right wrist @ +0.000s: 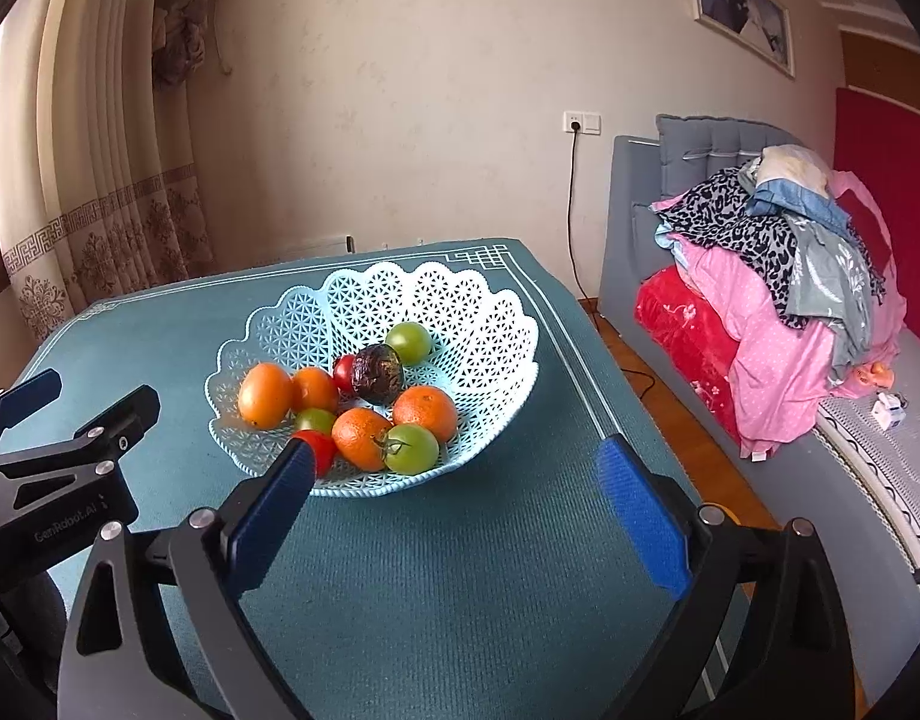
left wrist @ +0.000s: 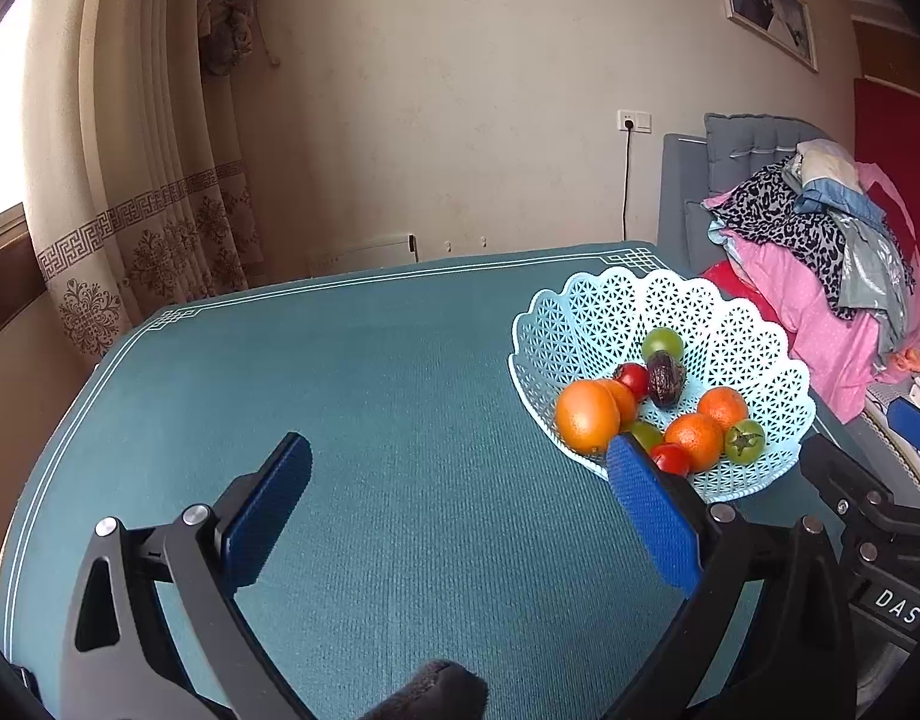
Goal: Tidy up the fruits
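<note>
Pale blue lattice basket (right wrist: 472, 306), scalloped rim, on teal desk (right wrist: 460, 570) near far right corner. Inside: oranges (right wrist: 424, 411), green tomatoes (right wrist: 411, 449), red tomatoes (right wrist: 343, 373), one dark wrinkled fruit (right wrist: 376, 373). Left tool (left wrist: 460, 468) jaws apart, empty. Right tool (right wrist: 454, 474) jaws wide apart, empty, just short of basket.

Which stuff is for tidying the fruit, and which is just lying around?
For the job:
- blue basket
- oranges
- green tomatoes
- red tomatoes
- dark wrinkly fruit
- left gripper and right gripper, both open and empty

Just lying about:
- pile of clothes
- curtain
- framed picture
</note>
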{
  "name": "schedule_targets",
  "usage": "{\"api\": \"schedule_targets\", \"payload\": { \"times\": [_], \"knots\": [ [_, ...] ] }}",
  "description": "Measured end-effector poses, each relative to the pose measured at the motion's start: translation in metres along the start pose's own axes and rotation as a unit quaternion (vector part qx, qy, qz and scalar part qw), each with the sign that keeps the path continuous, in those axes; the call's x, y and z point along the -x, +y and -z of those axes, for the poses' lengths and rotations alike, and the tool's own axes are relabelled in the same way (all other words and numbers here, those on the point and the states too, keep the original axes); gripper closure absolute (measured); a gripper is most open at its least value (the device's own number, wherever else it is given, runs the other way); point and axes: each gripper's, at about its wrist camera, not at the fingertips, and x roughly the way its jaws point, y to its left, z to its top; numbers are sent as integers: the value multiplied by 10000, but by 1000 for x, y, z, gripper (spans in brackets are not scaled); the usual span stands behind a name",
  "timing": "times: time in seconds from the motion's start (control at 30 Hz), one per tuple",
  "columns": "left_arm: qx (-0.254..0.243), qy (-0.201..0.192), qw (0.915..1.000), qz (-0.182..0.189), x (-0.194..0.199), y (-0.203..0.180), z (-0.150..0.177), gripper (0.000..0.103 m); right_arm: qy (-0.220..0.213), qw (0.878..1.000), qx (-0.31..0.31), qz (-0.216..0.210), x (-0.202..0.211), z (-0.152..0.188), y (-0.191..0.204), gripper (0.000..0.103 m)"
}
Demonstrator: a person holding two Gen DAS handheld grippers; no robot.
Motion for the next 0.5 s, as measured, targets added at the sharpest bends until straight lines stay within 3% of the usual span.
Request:
{"api": "schedule_targets", "payload": {
  "times": [0.5],
  "knots": [
    [-93, 76, 9999, -19, -6, -4, 1, 3, 90, 10000, 36, 9, -6, -3, 1, 9]
  ]
}}
